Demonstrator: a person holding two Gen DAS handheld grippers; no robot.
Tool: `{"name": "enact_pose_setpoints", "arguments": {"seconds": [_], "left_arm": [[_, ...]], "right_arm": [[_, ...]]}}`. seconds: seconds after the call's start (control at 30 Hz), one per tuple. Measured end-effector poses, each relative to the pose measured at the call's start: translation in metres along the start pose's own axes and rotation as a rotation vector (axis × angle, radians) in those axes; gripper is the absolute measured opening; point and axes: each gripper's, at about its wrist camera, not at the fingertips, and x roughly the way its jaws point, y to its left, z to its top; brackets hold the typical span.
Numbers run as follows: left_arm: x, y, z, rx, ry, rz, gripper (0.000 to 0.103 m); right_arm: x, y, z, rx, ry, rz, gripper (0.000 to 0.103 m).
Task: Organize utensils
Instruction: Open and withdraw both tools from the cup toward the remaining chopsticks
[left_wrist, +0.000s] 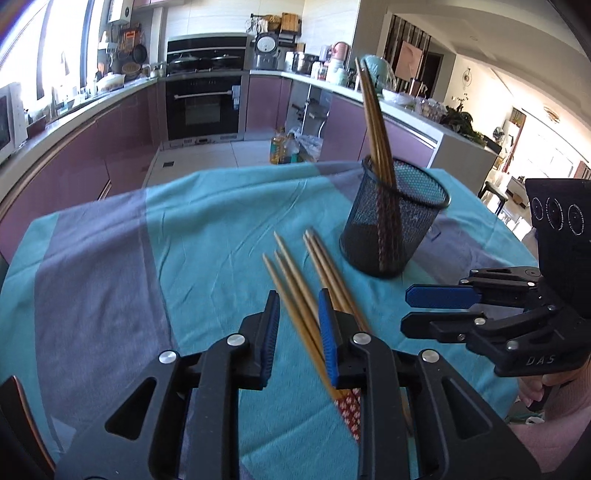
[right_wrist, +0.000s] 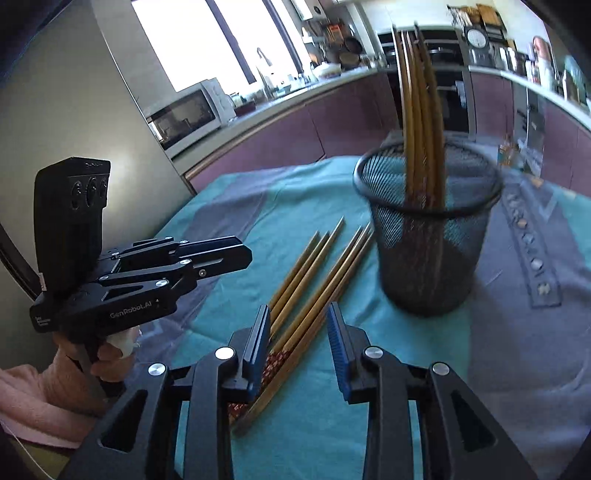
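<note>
Loose tan wooden chopsticks (left_wrist: 295, 280) lie on the teal-and-grey tablecloth (left_wrist: 207, 221), passing between the blue pads of the left gripper (left_wrist: 297, 332), jaws slightly spread, none pinched. Further right, the black mesh cup (left_wrist: 395, 225) holds upright chopsticks. Right gripper (right_wrist: 299, 350), marked "DAS", likewise parted over the same chopsticks, gripping nothing.
</note>
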Motion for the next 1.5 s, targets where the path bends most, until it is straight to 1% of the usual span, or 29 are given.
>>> {"name": "enact_pose_setpoints", "arguments": {"seconds": [0.1,0.17,0.5,0.63,0.87,0.97,1.03,1.27,1.5], "left_arm": [[0.005,-0.001,-0.013,-0.009,0.028,-0.009,0.022],[0.01,-0.005,-0.017,-0.002,0.042,0.002,0.022],[0.016,-0.012,-0.023,-0.003,0.077,-0.015,0.022],[0.018,-0.014,-0.025,0.007,0.086,-0.021,0.022],[0.025,-0.018,-0.029,0.019,0.107,-0.018,0.022],[0.027,-0.018,-0.028,0.023,0.108,-0.019,0.022],[0.029,-0.018,-0.029,0.024,0.11,-0.017,0.024],[0.032,-0.017,-0.029,0.028,0.113,-0.014,0.024],[0.032,-0.013,-0.03,0.02,0.116,-0.018,0.023]], "right_arm": [[0.01,0.006,-0.006,-0.006,0.03,-0.002,0.03],[0.015,0.01,-0.008,-0.02,0.043,-0.027,0.03],[0.027,0.015,-0.018,-0.017,0.076,-0.067,0.03],[0.03,0.017,-0.016,-0.027,0.081,-0.085,0.03],[0.029,0.014,-0.016,-0.03,0.092,-0.087,0.029],[0.029,0.014,-0.015,-0.032,0.095,-0.093,0.029],[0.029,0.014,-0.015,-0.032,0.097,-0.098,0.028],[0.029,0.013,-0.015,-0.031,0.099,-0.103,0.027],[0.023,0.011,-0.017,-0.04,0.109,-0.144,0.026]]}}
